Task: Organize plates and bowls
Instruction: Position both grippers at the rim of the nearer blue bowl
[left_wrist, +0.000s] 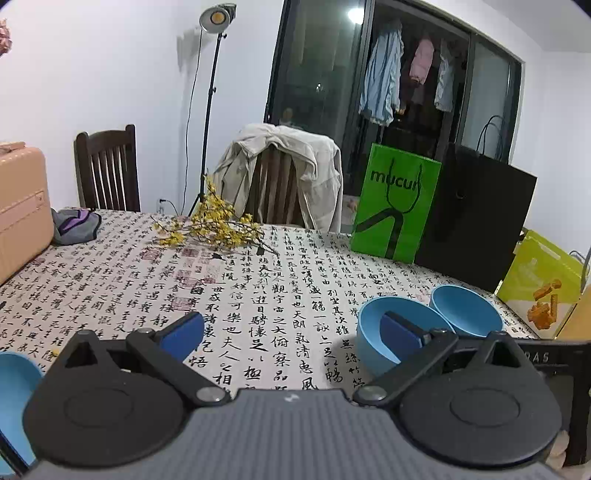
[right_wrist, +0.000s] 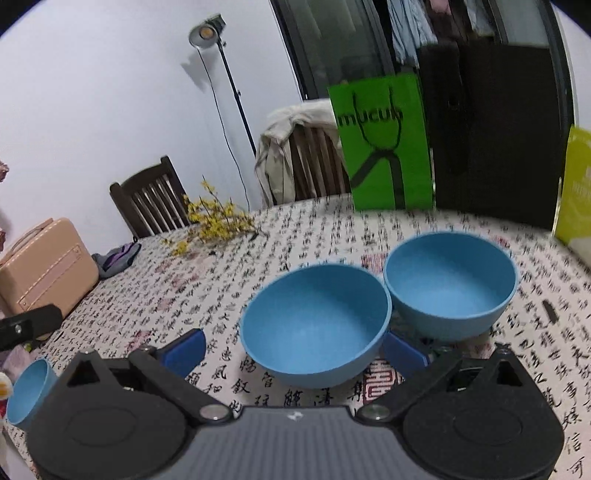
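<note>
A green paper bag (left_wrist: 395, 203) standing at the far right of the worktop reads "mucur" in dark lowercase letters, the last letter unclear. The tablecloth (left_wrist: 258, 280) is printed all over with black Chinese calligraphy and red seal stamps. A black part at the right edge shows faint letters "DAS" (left_wrist: 538, 357).

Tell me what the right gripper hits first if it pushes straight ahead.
Probably the nearer blue bowl: it sits between the open right gripper fingers, just ahead. The second blue bowl lies farther right. Depth is uncertain.

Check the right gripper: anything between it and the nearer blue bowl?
Nothing visible. The right gripper is open with the nearer blue bowl straight ahead; the second bowl sits beyond it, to the right.
</note>
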